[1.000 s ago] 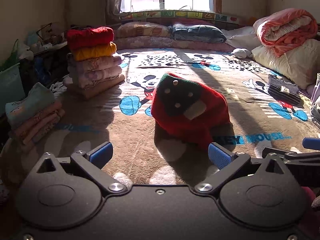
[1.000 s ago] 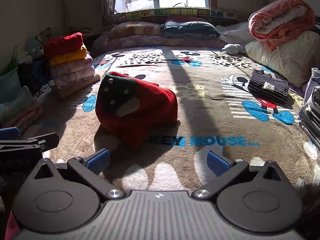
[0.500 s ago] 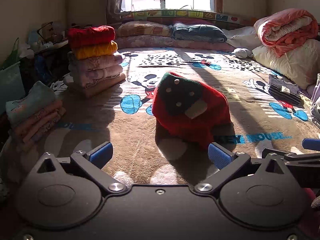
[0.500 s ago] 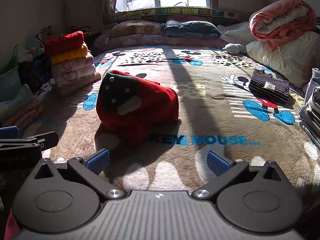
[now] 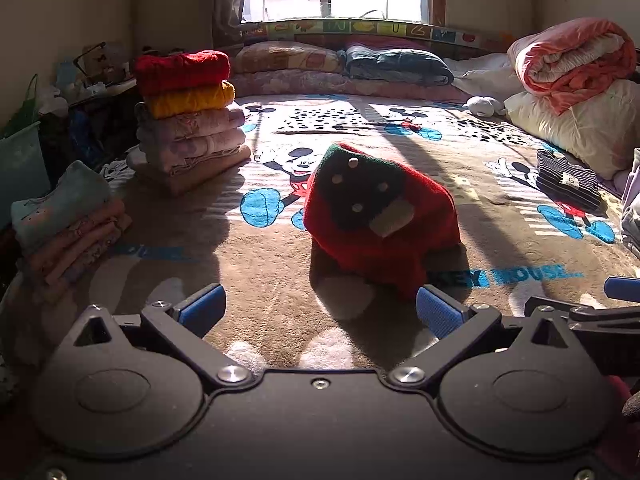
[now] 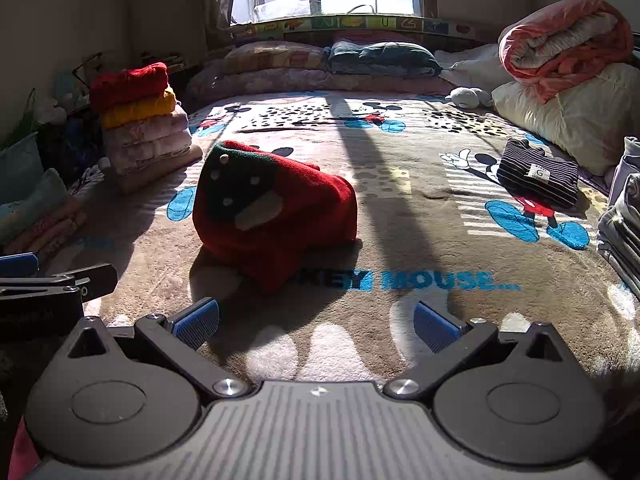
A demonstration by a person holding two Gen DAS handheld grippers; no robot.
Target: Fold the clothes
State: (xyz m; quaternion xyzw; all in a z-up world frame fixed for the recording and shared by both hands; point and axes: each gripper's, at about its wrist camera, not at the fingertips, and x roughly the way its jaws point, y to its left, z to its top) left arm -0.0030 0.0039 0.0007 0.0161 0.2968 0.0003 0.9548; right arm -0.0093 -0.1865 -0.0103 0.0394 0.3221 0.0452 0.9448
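Note:
A red garment with a dark green, white-dotted panel (image 5: 380, 216) (image 6: 272, 212) lies bunched in a loose heap in the middle of the cartoon-mouse blanket (image 5: 280, 264) (image 6: 400, 208). My left gripper (image 5: 320, 312) hovers just short of it, open, with nothing between its blue pads. My right gripper (image 6: 316, 322) is also open and empty, a little nearer than the heap and to its right. Each gripper shows at the edge of the other's view.
A tall stack of folded clothes (image 5: 188, 116) (image 6: 140, 120) stands at the left, with a second lower stack (image 5: 64, 220) nearer. A folded striped piece (image 5: 568, 180) (image 6: 538, 178) lies right. Pillows (image 5: 344, 64), rolled quilt (image 5: 572, 60), grey folded clothes (image 6: 624, 216) far right.
Both views have shifted only slightly; the red garment sits a touch closer and higher in frame. Both grippers stay open and empty.

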